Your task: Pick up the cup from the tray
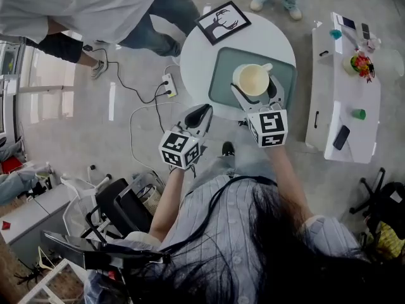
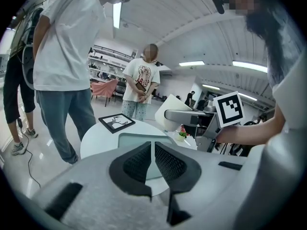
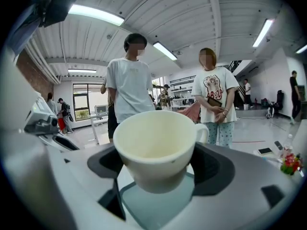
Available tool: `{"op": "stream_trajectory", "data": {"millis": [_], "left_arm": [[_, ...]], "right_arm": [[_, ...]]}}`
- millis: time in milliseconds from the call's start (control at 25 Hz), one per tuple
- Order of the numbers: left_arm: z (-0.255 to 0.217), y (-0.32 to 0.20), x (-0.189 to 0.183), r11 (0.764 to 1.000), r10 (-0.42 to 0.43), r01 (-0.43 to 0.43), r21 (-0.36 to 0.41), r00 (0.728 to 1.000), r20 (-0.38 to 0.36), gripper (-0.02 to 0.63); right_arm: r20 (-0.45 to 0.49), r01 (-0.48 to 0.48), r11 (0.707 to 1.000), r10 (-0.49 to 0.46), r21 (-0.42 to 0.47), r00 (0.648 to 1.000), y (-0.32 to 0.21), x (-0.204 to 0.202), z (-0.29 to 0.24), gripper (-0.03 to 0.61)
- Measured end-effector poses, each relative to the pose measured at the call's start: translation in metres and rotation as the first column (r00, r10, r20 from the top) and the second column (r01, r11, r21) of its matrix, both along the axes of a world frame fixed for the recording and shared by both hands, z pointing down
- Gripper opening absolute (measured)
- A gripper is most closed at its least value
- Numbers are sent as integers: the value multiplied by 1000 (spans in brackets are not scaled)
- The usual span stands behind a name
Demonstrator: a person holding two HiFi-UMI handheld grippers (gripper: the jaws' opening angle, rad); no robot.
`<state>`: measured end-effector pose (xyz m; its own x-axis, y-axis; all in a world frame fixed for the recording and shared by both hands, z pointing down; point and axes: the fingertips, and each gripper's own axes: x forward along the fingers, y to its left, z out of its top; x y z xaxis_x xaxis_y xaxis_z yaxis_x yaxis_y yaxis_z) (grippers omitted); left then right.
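Note:
A cream cup [image 3: 156, 145] with its handle to the far right sits between the jaws of my right gripper [image 3: 158, 164], which is shut on it. It hangs a little above the grey-green tray [image 3: 158, 202]. From the head view the cup [image 1: 253, 79] is over the tray [image 1: 221, 75] on the round white table [image 1: 196, 62], with the right gripper [image 1: 256, 94] around it. My left gripper [image 1: 201, 116] stays at the table's near edge, shut with nothing in it. The left gripper view shows its pads [image 2: 136, 164] nearly touching, and the cup [image 2: 170, 111] lifted by the other gripper.
A framed deer picture [image 1: 223, 22] lies at the table's far edge. A long white side table [image 1: 345, 87] with small items stands to the right. Two people stand by the far side of the table [image 2: 67, 56] [image 2: 141, 83]. Cables and a power strip [image 1: 168, 84] lie on the floor at left.

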<state>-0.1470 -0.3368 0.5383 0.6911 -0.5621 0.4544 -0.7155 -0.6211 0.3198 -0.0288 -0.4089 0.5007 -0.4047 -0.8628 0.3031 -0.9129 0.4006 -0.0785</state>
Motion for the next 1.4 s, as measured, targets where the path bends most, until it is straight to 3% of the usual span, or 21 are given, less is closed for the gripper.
{"op": "stream_trajectory", "data": {"millis": [560,920,1400], "left_arm": [[-21,78,-10,998,18,-15,65,999,-44,17],[-19,129,-17,999,27,-25,45,998,-51,16],[-24,158,13,995,79,-77,57,996,-40,15]], "right_arm": [[25,-61,996,59,62,998,93,-3,-44,399],[47,-104,992,101,68,994,136,-2,-60,399],[49,-121,989,118,85,992,181,24,-75,399]]}}
